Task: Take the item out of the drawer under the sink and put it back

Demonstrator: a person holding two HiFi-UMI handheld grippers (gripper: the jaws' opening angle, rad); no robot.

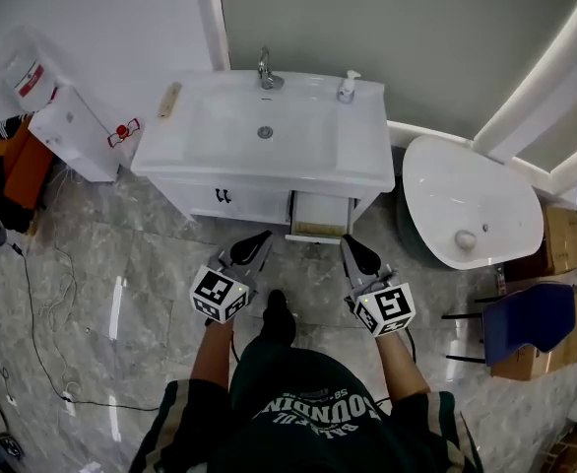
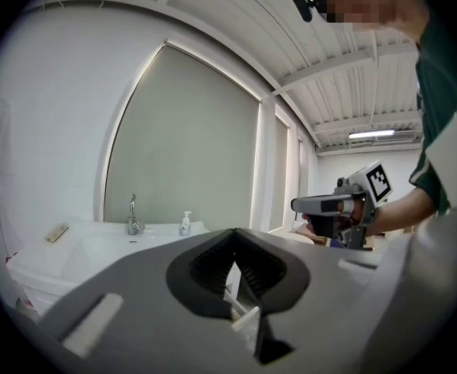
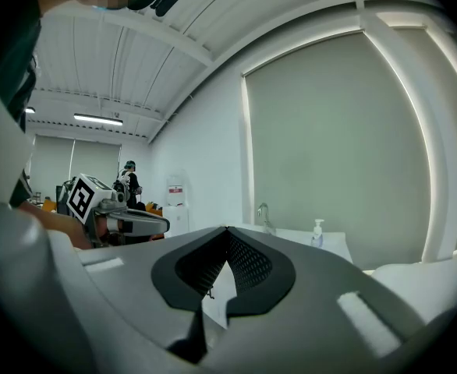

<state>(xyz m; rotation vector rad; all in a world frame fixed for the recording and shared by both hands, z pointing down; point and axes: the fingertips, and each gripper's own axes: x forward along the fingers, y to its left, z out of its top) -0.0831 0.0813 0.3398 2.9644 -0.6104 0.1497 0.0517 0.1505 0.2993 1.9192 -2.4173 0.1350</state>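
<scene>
Head view: The person stood facing a white vanity point(image 1: 269, 200), with the drawer point(image 1: 320, 228) under the right side of the sink point(image 1: 265, 126) pulled open. Only a pale tan interior showed. The item itself could not be made out, so it was presumably still lying inside. The left gripper point(image 1: 259, 239) and right gripper point(image 1: 353, 244) were held side by side in front of the vanity, short of it. The right one was lined up with the drawer mouth.

Left gripper view: The jaws were pressed together with nothing between them. Past the tips were the faucet point(image 2: 133, 215) and soap bottle point(image 2: 185, 224) on the counter. The other gripper was off to the right.

Right gripper view: The jaws were likewise closed and empty. They pointed about level at the counter edge, well above the drawer.

Judgement: This was the approach step. The right gripper is the natural one for the reach. To do it well:
- Spread its jaws before entering the drawer.
- Drop its nose into the opening, clear of the drawer's front panel.
- Find the item by sight before pinching.
- Keep the left gripper clear of the drawer, or use it to steady the drawer.
</scene>
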